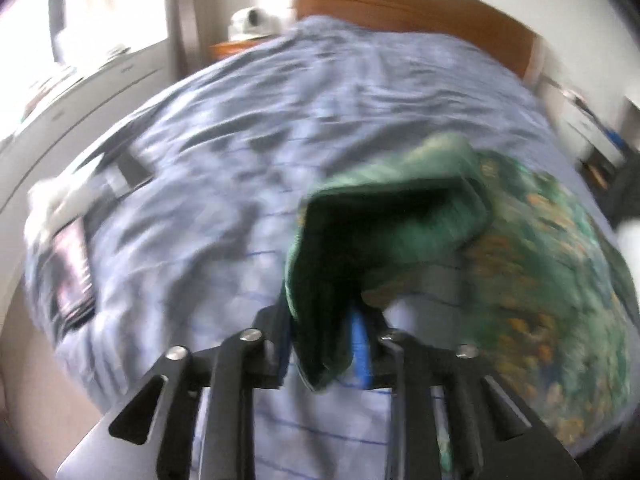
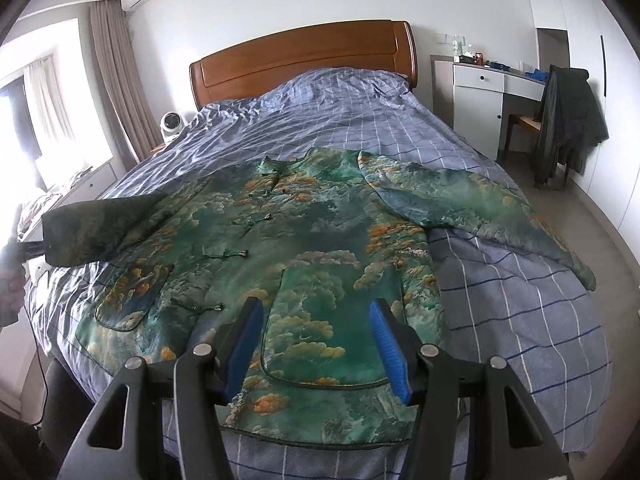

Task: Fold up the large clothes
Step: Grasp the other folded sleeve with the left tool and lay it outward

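Left gripper (image 1: 326, 344), black with blue pads, pinches the cuff of a sleeve of the green padded jacket printed with orange and cream clouds (image 2: 304, 248). Its jaws stand narrow on the thick folded cloth, and the sleeve (image 2: 100, 228) is lifted clear of the bed. Right gripper (image 2: 318, 340) hangs spread and empty over the hem.

The jacket lies front up, buttoned with knot fastenings, on the blue checked quilt of the wooden-headboard bed (image 2: 520, 320). Its other sleeve (image 2: 480, 212) is stretched out flat toward the far side.

Judging by the way the lifted sleeve keeps a tube shape, the jacket looks quilted, soft but bulky, fairly light, and its satin-like face is probably slippery. Cuffs, the piped hem and shoulder seams offer the firmest holds. A single layer pinched mid-panel would likely slide.
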`<state>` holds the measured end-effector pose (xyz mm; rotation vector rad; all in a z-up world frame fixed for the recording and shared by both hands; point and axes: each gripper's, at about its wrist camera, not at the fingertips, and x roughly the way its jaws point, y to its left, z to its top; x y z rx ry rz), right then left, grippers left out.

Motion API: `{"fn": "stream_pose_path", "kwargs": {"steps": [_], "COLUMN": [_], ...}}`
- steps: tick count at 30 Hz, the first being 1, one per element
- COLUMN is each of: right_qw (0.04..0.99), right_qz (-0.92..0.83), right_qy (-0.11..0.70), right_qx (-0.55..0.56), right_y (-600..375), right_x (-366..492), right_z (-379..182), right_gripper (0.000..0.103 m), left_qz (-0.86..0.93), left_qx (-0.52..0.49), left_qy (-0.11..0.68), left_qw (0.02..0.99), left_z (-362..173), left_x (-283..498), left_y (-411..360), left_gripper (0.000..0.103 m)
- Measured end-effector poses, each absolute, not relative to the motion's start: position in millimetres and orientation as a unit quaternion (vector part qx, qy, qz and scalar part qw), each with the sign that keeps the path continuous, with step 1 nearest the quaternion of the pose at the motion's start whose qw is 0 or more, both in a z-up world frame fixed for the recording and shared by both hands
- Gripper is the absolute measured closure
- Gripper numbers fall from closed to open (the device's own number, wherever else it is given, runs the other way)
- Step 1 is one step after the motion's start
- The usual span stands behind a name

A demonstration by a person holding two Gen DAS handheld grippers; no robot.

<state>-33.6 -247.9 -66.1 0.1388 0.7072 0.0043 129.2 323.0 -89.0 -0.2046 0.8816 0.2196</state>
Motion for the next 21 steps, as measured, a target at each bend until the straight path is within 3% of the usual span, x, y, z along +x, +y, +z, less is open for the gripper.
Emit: {"fn": "stream_pose_path", "kwargs": {"steps": [5,6,10,16,21], "right_qw": [0.938,0.939,0.938,0.939,0.941], "right_qz": [-0.002,-0.004,-0.006,0.002,-0.005], "right_qy": [0.340,0.339,0.340,0.341,0.337], "right_qx": [0.062,0.061,0.062,0.052,0.039], "right_y": [-247,-247,-246,-233,-229], "right_x": [-35,-36,-33,-30,-34], "right_z": [-62,-62,-63,-63,-60], "right_gripper": [0.046,0.046,0.046,0.046,0.034], "left_qz": [0.187,0.190,0.185,0.116,0.052], "left_qx": [-0.159,-0.166,-0.167,-0.182,-0.181], "left_qy": [0.426,0.426,0.412,0.387,0.376], "left_qw": [0.871,0.869,0.876,0.897,0.907], "left_z": [-106,-108,-105,-88,-72], "left_x": [106,102,85,72,70], "left_y": [377,379,360,303,249], "left_gripper": [0.071,0.067,0.032,0.012,0.006]}}
